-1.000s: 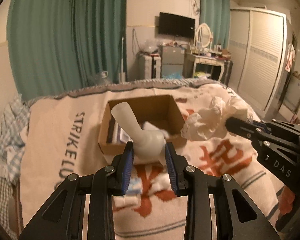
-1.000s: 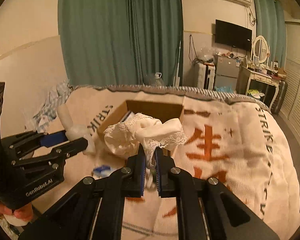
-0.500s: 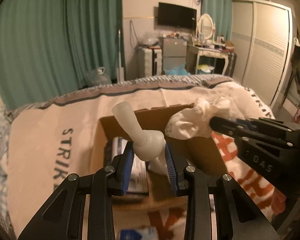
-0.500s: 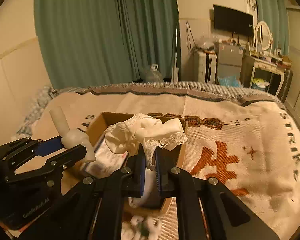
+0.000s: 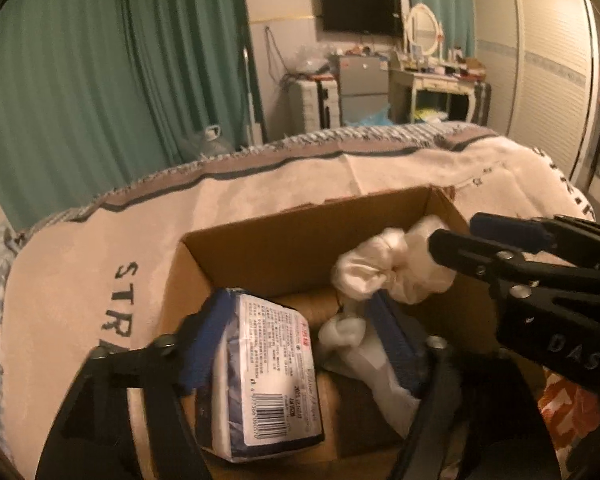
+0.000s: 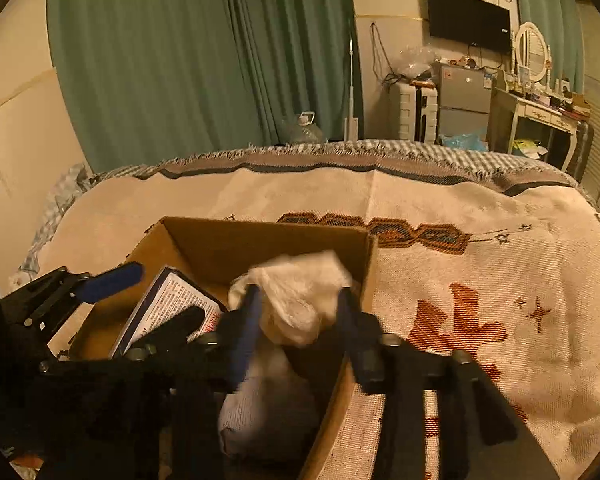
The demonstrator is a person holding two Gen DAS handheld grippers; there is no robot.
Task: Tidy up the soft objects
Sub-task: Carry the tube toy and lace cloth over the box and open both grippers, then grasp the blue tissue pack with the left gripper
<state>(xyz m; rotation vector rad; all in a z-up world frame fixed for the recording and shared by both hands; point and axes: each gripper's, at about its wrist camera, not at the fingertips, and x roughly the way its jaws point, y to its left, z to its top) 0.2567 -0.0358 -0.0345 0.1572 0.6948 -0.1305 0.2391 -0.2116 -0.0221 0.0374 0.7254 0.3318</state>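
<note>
A brown cardboard box (image 5: 296, 240) sits on the bed; it also shows in the right wrist view (image 6: 260, 240). My left gripper (image 5: 296, 328) is open over the box, above a blue-and-white tissue pack (image 5: 268, 376). The white rubbery piece (image 5: 352, 336) it held lies loose in the box by its right finger. My right gripper (image 6: 296, 312) is open with the white lacy cloth (image 6: 300, 296) loose between its fingers, dropping into the box. The cloth shows in the left wrist view (image 5: 388, 268) too. A grey sock-like bundle (image 6: 260, 408) lies in the box.
The bed carries a cream blanket (image 6: 480, 280) with orange characters and dark lettering. Green curtains (image 5: 100, 80), a TV, a dressing table (image 5: 432, 80) and a wardrobe stand beyond the bed. Checked fabric (image 6: 56, 208) lies at the bed's left edge.
Both grippers moved forward and down over the box and opened. The left one let go of the white rubbery piece and the right one let go of the lacy cloth.
</note>
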